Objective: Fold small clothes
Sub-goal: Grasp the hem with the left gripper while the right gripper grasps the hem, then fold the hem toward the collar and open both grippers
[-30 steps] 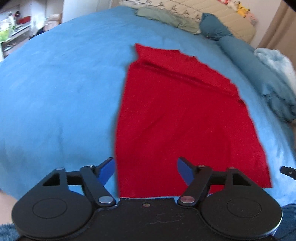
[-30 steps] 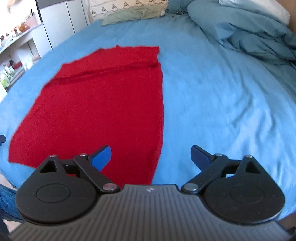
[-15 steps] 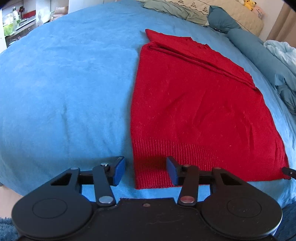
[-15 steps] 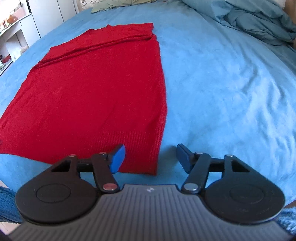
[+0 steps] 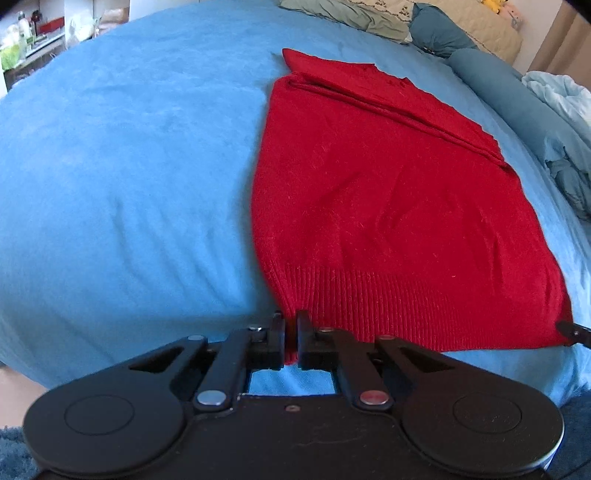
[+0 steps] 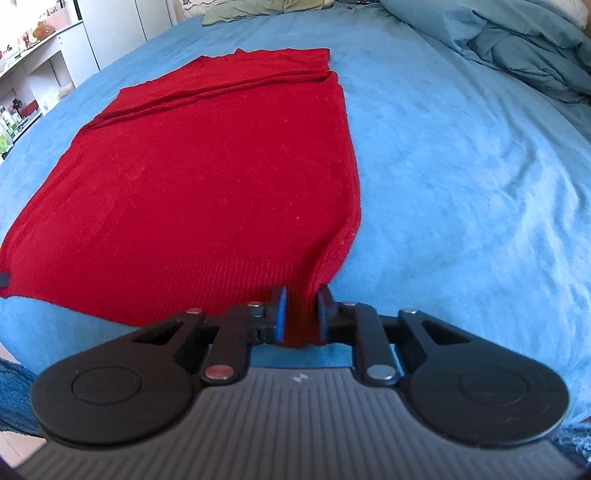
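Note:
A red knit sweater (image 5: 388, 206) lies flat on the blue bed cover (image 5: 129, 166), its ribbed hem toward me and its folded top at the far end. My left gripper (image 5: 291, 332) is shut on the hem's near left corner. In the right wrist view the sweater (image 6: 207, 184) fills the left half, and my right gripper (image 6: 301, 314) is shut on the hem's near right corner, with red cloth bunched between its blue pads. The tip of each gripper shows at the edge of the other's view.
Rumpled blue duvets (image 6: 524, 48) and a long blue bolster (image 5: 498, 85) lie along the right side of the bed. A green pillow (image 5: 347, 14) sits at the head. White shelves and cupboards (image 6: 44, 74) stand to the left.
Both grippers have come down onto the hem and closed from open, each now pinching a near corner of the sweater. The cloth puckers at both corners.

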`<state>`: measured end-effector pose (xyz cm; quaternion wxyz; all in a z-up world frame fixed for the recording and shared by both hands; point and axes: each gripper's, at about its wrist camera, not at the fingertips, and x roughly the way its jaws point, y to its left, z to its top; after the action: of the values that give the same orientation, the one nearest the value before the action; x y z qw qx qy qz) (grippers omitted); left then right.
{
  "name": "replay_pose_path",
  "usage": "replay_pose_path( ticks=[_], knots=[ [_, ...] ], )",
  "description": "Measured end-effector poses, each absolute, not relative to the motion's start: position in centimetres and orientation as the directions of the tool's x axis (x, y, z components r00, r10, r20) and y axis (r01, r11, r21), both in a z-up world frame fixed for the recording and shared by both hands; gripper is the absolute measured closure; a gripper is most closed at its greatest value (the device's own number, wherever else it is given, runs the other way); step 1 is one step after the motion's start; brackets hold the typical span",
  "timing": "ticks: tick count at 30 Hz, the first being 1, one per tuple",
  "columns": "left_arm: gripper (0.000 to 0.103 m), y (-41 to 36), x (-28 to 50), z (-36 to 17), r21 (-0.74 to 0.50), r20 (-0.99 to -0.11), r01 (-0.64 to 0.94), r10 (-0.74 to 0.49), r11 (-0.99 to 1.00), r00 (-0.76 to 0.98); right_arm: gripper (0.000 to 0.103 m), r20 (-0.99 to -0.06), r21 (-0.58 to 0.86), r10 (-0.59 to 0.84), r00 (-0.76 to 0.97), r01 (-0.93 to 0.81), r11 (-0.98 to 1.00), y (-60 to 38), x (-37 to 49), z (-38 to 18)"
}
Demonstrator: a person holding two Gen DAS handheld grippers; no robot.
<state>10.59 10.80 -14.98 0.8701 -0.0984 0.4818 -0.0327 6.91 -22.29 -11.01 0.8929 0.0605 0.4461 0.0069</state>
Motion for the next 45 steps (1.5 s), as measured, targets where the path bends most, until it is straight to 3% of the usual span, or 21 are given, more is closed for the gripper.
replay_pose_path(
  ticks=[1,6,14,19,24,28,32,36,41,42,43,44,45],
  knots=[
    [0.098,10.6,10.5,-14.8,-0.192,-0.833,-0.036,-0.143,0.981,0.534,0.08,-0.795,0.119,0.068,0.603,0.045,0.992,-22.4,6.9,-11.0],
    [0.099,10.7,9.8,-12.4,-0.201,-0.809,-0.042,-0.142,0.979,0.57,0.083,-0.776,0.219,0.121,0.62,0.085,0.972,-24.1,6.8,-9.6],
    [0.099,10.9,11.9,-3.5,-0.294,-0.658,-0.008,-0.197,0.956,0.727,0.083,-0.637,0.404,0.235,0.734,0.058,0.913,-27.2,9.1,-2.1],
    [0.099,11.4,19.6,0.9,-0.356,-0.565,-0.027,-0.192,0.934,0.803,0.083,-0.543,0.45,0.254,0.8,0.023,0.893,-28.5,16.6,2.7],
    [0.099,11.2,31.6,2.9,-0.359,-0.53,-0.065,-0.146,0.931,0.835,0.083,-0.489,0.433,0.234,0.84,0.001,0.901,-28.9,27.9,5.3],
    [0.099,10.4,41.8,0.7,-0.296,-0.554,-0.115,-0.073,0.948,0.829,0.083,-0.512,0.383,0.171,0.842,0.046,0.923,-28.8,38.6,3.5],
    [0.099,10.0,49.6,-5.7,-0.29,-0.623,-0.187,-0.037,0.938,0.781,0.083,-0.575,0.336,0.124,0.808,0.096,0.937,-28.2,47.6,-2.0],
    [0.099,10.6,53.4,-11.3,-0.3,-0.681,-0.253,-0.021,0.92,0.732,0.083,-0.642,0.294,0.076,0.763,0.153,0.944,-28.1,52.4,-7.5],
    [0.097,11.7,55.1,-13.2,-0.348,-0.679,-0.265,-0.047,0.899,0.732,0.081,-0.634,0.307,0.092,0.768,0.141,0.941,-28.6,54.6,-9.9],
    [0.095,11.9,55.4,-12.9,-0.356,-0.676,-0.265,-0.051,0.896,0.735,0.08,-0.636,0.304,0.088,0.766,0.144,0.942,-28.7,54.4,-10.1],
    [0.075,12.3,55.3,-12.5,-0.357,-0.666,-0.27,-0.041,0.894,0.745,0.071,-0.638,0.305,0.088,0.765,0.147,0.941,-28.8,54.5,-10.2],
    [0.04,12.3,55.1,-12.0,-0.352,-0.658,-0.276,-0.027,0.894,0.753,0.044,-0.635,0.312,0.088,0.767,0.15,0.938,-28.9,54.5,-10.1],
    [0.027,12.5,54.7,-11.3,-0.343,-0.645,-0.283,-0.006,0.896,0.764,0.031,-0.626,0.311,0.073,0.776,0.163,0.936,-29.1,54.3,-9.9]
  ],
)
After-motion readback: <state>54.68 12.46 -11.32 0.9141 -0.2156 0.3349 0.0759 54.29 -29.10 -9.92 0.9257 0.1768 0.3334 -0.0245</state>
